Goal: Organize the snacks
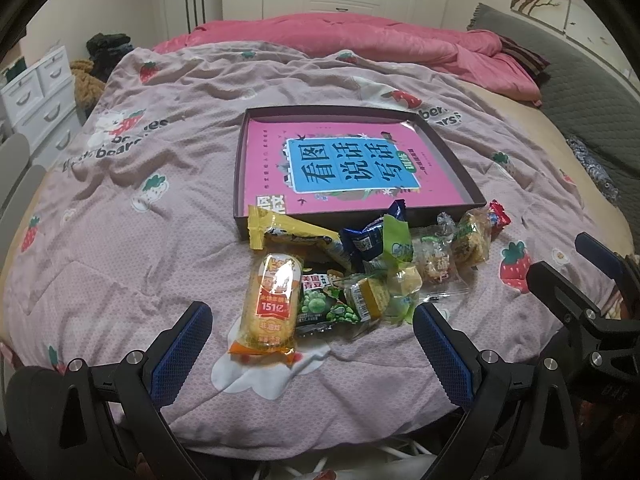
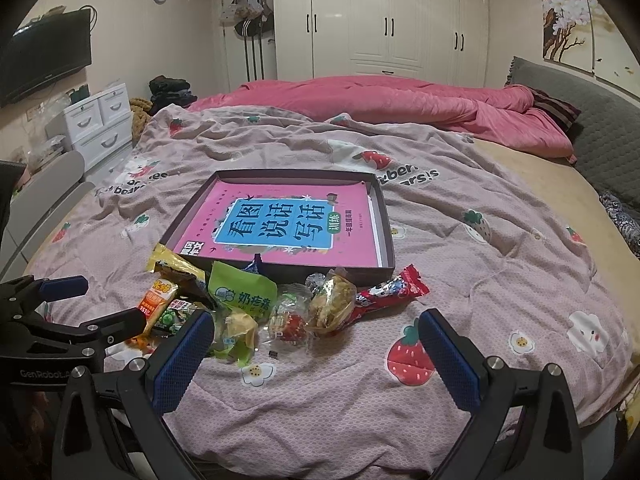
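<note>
**Snacks heaped at the box edge, both grippers wide and waiting**

Snacks [image 1: 360, 272] sit in a loose pile on the strawberry-print quilt [image 1: 132, 248], straight ahead of both grippers and just short of the dark shallow box [image 1: 452, 148]. Nothing from the pile is inside the box yet; only a pink book [image 1: 344, 168] lies flat on its floor, so the sorting looks to be at its very start.

Closest to the left gripper [image 1: 312, 344] is the orange-and-yellow cracker packet [image 1: 272, 304], lying lengthwise between its blue pads and a little ahead of them, with a green pea packet [image 1: 328, 308] touching its right side. Beyond those, a yellow wrapper [image 1: 288, 232] and a blue wrapper [image 1: 372, 236] lean up against the box's near wall. The left jaws stand wide apart with nothing between them.

Over on the right gripper [image 2: 316, 344], same story: jaws spread wide, nothing held. Ahead and slightly left of it sits the green pouch [image 2: 244, 292]; dead ahead, clear-wrapped sweets [image 2: 288, 320]; and off to the far right of the heap, a red wrapper [image 2: 392, 292] resting by the box's near corner.

The pile hugging the box makes sense, since it means a short carry over a low wall. Both tools hang back, level with each other, the left one showing at the left edge of the right camera. The cracker packet looks like the easy first pick for the left: on top, unobstructed, aligned with the fingers.
</note>
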`<act>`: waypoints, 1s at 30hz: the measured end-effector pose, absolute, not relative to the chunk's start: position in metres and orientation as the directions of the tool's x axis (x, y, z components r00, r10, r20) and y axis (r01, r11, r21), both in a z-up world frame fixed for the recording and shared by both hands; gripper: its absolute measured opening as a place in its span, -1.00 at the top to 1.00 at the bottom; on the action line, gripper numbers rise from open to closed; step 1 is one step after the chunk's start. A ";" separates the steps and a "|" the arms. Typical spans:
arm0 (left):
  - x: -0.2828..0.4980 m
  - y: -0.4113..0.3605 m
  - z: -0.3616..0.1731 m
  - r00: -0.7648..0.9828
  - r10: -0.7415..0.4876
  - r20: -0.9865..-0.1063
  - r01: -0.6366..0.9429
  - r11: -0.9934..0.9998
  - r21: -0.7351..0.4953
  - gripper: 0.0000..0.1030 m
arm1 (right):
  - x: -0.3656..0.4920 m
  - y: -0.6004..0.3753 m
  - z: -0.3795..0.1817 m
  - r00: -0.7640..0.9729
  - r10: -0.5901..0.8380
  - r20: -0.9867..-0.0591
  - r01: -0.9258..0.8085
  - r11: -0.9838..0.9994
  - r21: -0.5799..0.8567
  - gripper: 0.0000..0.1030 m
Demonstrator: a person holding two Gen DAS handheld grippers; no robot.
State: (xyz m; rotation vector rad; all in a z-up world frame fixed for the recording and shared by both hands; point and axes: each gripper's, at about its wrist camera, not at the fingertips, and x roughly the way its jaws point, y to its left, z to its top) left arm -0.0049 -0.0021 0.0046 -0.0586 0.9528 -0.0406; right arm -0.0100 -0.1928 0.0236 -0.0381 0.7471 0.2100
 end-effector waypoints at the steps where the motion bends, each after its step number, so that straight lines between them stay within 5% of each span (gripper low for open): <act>1: -0.005 -0.002 0.005 0.579 -0.061 -0.813 0.009 0.998 -0.068 -0.95 | -0.010 -0.193 0.023 0.714 0.176 -0.678 -0.202 0.978 0.042 -1.00; 30: -0.003 0.004 0.003 0.564 -0.076 -0.822 0.007 0.996 -0.087 -0.95 | -0.004 -0.207 0.020 0.698 0.190 -0.690 -0.161 0.981 0.107 -1.00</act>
